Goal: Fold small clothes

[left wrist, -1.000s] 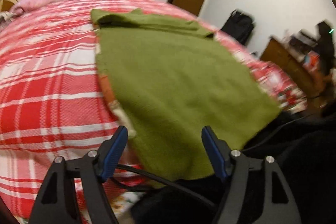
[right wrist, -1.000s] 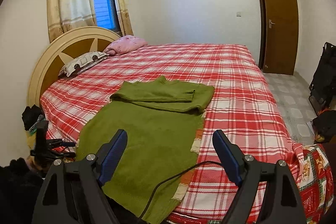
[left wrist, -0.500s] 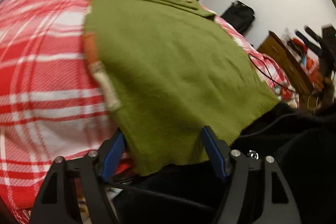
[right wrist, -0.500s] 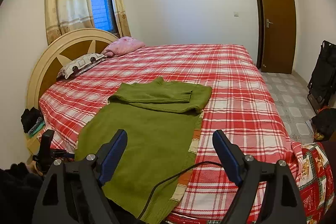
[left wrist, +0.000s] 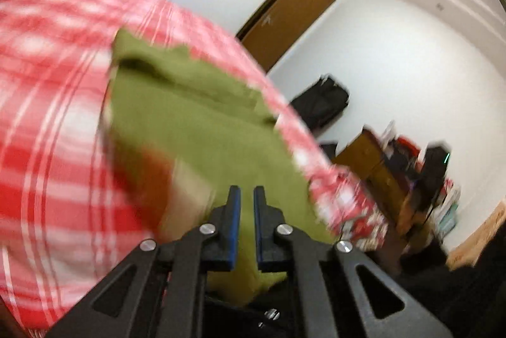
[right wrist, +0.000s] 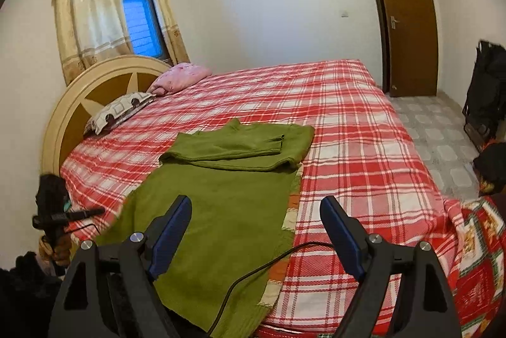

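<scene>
A green knitted sweater [right wrist: 221, 205] lies flat on the red plaid bed [right wrist: 348, 148], its sleeves folded across the far, upper part. An orange and beige patterned edge shows along its right side. In the blurred left wrist view, my left gripper [left wrist: 246, 190] is shut on the sweater's near hem [left wrist: 243, 259], and green cloth runs up between the blue pads [left wrist: 235, 211]. The near corner is raised off the bed. My right gripper [right wrist: 256, 205] hovers wide open over the sweater's near half, with nothing between its fingers. A black cable [right wrist: 253, 274] crosses the hem.
Two pillows [right wrist: 180, 78] lie by the round headboard [right wrist: 72, 103] under a curtained window. A brown door [right wrist: 408, 21] stands at the far right, with black bags [right wrist: 487, 91] on the tiled floor. Cluttered furniture [left wrist: 411, 179] stands past the bed's foot.
My left gripper's jaws went from wide open around the near hem to shut on it, then rose and rolled, lifting that edge. The right gripper stayed open and barely shifted.
</scene>
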`<state>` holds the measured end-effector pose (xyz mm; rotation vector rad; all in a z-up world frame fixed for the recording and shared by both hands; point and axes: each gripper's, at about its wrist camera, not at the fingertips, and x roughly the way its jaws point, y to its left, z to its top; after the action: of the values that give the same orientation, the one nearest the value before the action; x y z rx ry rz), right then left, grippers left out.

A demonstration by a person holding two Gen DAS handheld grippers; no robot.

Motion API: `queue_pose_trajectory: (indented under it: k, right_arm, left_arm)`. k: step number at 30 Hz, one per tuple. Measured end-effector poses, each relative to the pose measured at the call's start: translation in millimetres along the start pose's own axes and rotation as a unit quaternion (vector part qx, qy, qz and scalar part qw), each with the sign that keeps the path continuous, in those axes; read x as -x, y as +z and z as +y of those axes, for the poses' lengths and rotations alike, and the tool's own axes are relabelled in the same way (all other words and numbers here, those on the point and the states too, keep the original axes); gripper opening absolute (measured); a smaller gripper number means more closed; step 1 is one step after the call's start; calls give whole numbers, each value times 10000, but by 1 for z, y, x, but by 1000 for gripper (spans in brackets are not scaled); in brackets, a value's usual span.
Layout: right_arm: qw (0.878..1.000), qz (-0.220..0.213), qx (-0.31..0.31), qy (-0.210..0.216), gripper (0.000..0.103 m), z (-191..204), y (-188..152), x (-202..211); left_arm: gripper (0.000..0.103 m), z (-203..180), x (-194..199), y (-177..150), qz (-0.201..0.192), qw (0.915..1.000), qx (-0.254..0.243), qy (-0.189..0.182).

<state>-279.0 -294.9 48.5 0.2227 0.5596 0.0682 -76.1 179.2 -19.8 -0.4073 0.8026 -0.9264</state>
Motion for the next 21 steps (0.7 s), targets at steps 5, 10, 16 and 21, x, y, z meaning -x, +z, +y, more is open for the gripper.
queue_pose_trajectory:
  k: [5, 10, 16, 21]
  right_arm:
    - [9999, 119, -115, -48, 84, -11, -4, -5]
    - [9992, -184, 259, -230, 84, -3, -4, -2]
    - [9994, -334, 48, -48, 84, 8, 9, -15]
    - [9872, -559, -658, 1338, 84, 22, 21, -20]
  left_arm:
    - [7, -19, -23, 54, -31, 9901, -617, 1257]
    - [43, -35, -28, 43, 79, 9731, -1591, 1666]
    - [63, -56, -6, 16, -1279, 9267, -2178, 2782]
    - [59, -64, 30, 35, -1922, 9574, -1498, 1547]
